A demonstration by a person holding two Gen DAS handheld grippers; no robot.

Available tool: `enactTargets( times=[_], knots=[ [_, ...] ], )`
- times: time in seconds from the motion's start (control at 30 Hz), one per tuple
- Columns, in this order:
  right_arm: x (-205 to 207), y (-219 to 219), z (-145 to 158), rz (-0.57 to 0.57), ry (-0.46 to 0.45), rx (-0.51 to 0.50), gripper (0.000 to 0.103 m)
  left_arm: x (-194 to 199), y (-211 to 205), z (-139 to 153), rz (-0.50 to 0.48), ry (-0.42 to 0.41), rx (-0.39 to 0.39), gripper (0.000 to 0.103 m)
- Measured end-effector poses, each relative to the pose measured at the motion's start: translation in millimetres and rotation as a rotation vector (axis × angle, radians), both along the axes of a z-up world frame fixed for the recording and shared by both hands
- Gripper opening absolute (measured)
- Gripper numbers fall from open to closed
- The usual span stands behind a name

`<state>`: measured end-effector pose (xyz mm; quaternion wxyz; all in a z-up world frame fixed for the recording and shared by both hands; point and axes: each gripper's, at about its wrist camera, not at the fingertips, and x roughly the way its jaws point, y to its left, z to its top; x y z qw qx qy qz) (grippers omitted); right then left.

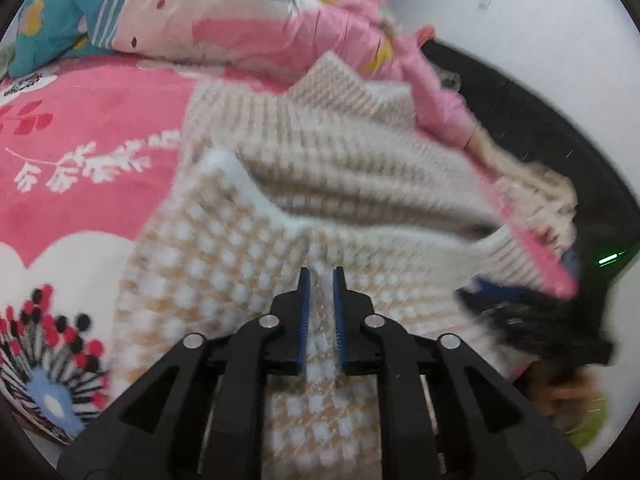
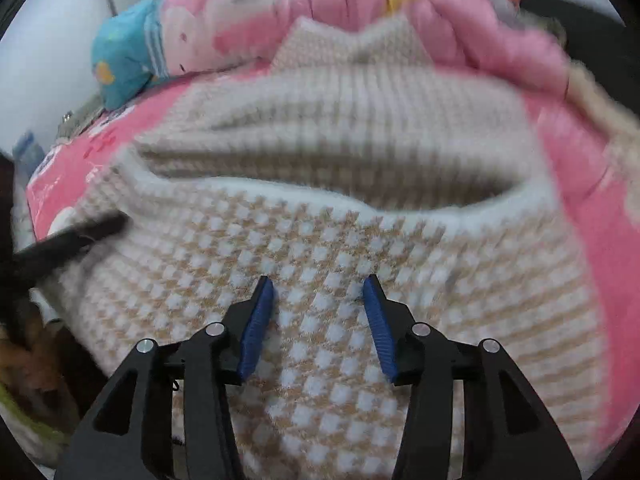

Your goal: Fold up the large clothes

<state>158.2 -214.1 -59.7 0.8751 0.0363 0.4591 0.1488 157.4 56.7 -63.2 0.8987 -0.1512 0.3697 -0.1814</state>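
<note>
The left hand-held gripper has its blue pads close together, with a raised ridge of the cream-and-tan checked sweater pinched between them. The sweater lies folded over on a pink flowered bedspread. A pink and teal quilt is bunched behind it. At the right edge a dark blurred shape overlaps the knit.

White wall behind a bed — pink floral bedspread, bunched quilt.
</note>
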Motion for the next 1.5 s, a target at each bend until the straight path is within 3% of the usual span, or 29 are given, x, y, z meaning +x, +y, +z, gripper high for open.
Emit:
enactTargets(
  times=[0.1,0.17,0.2,0.27,0.37,0.5,0.57,0.7,0.77,0.8,0.9,1.0,1.13,1.27,1.4,1.5],
  knots=[
    [2,-8,0,0.001,0.012,0.047,0.047,5,16,7,0.044,0.002,0.019,0.024],
    [0,-10,0,0.008,0.004,0.043,0.047,23,23,-7,0.102,0.079,0.136,0.023],
    [1,-10,1,0.01,0.002,0.038,0.047,30,26,-14,0.113,0.105,0.159,0.019],
    [1,-10,-1,0.014,0.001,0.035,0.047,38,39,-25,0.148,0.116,0.109,0.005],
    [1,-10,0,0.016,0.002,0.045,0.047,39,46,-23,0.173,0.122,0.06,0.003],
    [-8,-22,15,-0.018,-0.02,0.04,0.047,30,34,-8,0.191,0.092,0.12,0.005],
    [-16,-34,26,-0.058,-0.062,0.013,0.047,17,25,11,0.175,0.013,0.152,0.016],
    [-7,-69,21,-0.169,-0.061,-0.036,0.047,5,2,35,0.075,-0.071,0.105,0.017],
    [3,-82,3,-0.207,-0.026,-0.08,0.042,10,-17,30,0.002,-0.04,0.057,0.018],
    [6,-88,-3,-0.209,-0.005,-0.051,0.04,14,-24,22,-0.019,-0.007,0.054,0.018],
    [2,-85,15,-0.237,-0.027,-0.055,0.038,23,-46,-12,-0.035,0.097,0.129,0.018],
    [2,-83,28,-0.24,-0.085,-0.082,0.037,17,-49,-15,-0.027,0.067,0.14,0.018],
    [24,-93,-6,-0.258,-0.018,-0.175,0.03,19,-43,-15,-0.024,0.079,0.093,0.018],
    [19,-86,16,-0.299,-0.008,-0.182,0.03,18,-38,-16,-0.023,0.081,0.07,0.018],
    [4,-43,64,-0.182,-0.123,-0.095,0.03,16,-36,-18,-0.024,0.079,0.068,0.018],
    [8,2,62,-0.015,-0.117,-0.034,0.03,17,-38,-18,-0.02,0.08,0.066,0.018]
  ],
)
